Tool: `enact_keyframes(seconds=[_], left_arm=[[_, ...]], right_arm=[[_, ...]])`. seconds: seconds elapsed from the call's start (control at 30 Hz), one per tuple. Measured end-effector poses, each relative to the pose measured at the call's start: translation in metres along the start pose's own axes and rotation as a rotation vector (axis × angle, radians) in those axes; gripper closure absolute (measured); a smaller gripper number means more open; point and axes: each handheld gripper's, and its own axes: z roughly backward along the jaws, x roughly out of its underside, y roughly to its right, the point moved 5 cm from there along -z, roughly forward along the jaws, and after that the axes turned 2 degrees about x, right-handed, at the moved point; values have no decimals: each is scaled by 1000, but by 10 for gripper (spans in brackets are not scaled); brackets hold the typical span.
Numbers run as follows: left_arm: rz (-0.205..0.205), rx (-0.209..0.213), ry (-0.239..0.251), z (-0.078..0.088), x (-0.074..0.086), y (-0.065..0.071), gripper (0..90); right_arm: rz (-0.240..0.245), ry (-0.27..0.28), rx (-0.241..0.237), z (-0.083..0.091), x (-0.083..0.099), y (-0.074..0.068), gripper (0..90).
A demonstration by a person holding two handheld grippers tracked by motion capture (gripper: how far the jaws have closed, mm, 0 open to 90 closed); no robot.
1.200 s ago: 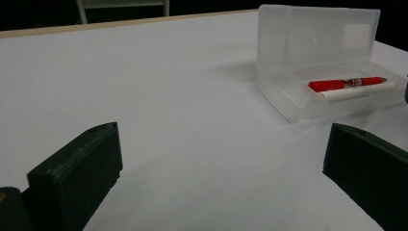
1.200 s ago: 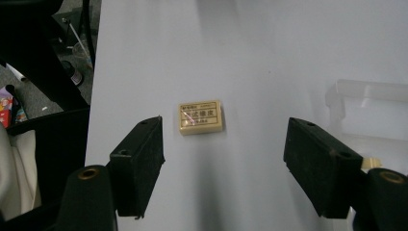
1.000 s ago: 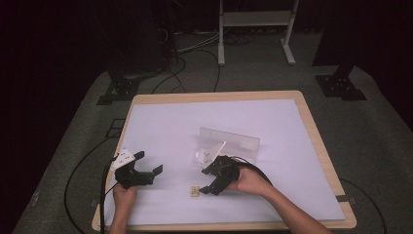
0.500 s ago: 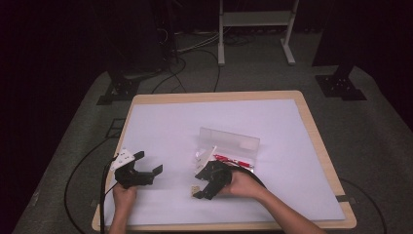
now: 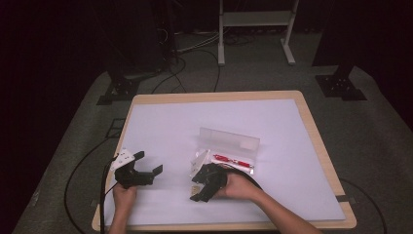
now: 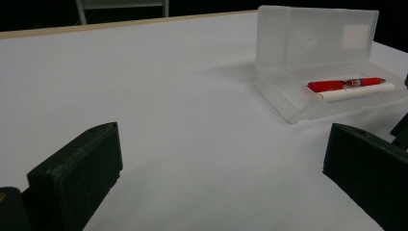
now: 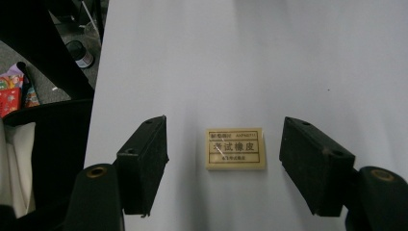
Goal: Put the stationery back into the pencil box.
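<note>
A small yellowish eraser [image 7: 235,148] with printed characters lies flat on the white table cover. My right gripper [image 7: 223,126] is lowered over the eraser [image 5: 194,187], one jaw on either side, and neither pad touches it. Its jaws have just been closing a little. This right gripper [image 5: 197,190] is near the table's front. A clear plastic pencil case [image 5: 229,144] stands open behind it, holding a red pen [image 5: 233,160]. My left gripper [image 5: 147,163] rests open and empty at the front left. Its view shows the left gripper [image 6: 224,139], the case [image 6: 288,96] and the pen [image 6: 344,84].
A white stick [image 6: 356,93] lies beside the pen in the case. The wooden table rim [image 5: 214,95] frames the white cover. Cables and metal stand legs [image 5: 221,53] are on the floor behind. Past the table's left edge sit a bottle [image 7: 82,54] and colourful packets [image 7: 12,91].
My right gripper has drawn back from the case front towards the near left and sunk over the eraser. The red pen now shows in the case. The left gripper has kept still.
</note>
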Motion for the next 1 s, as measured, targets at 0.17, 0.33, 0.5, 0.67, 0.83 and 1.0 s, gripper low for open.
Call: enact_keyframes(seconds=[0.17,0.33,0.5,0.67,0.83,1.0], left_arm=[[0,0,0,0,0,0,0],[0,1,-1,0,0,0,0],[0,1,1,0,0,0,0],[2,2,2,0,0,0,0],[3,1,2,0,0,0,0],[2,2,1,0,0,0,0]], right_arm=[[1,-7,-1,-5,1,1,358],[9,-18,7,-7,1,2,404],[6,-38,8,-11,3,3,479],[24,-43,23,-13,4,4,555],[23,-43,22,-12,4,5,576],[26,-45,12,-11,4,4,580]])
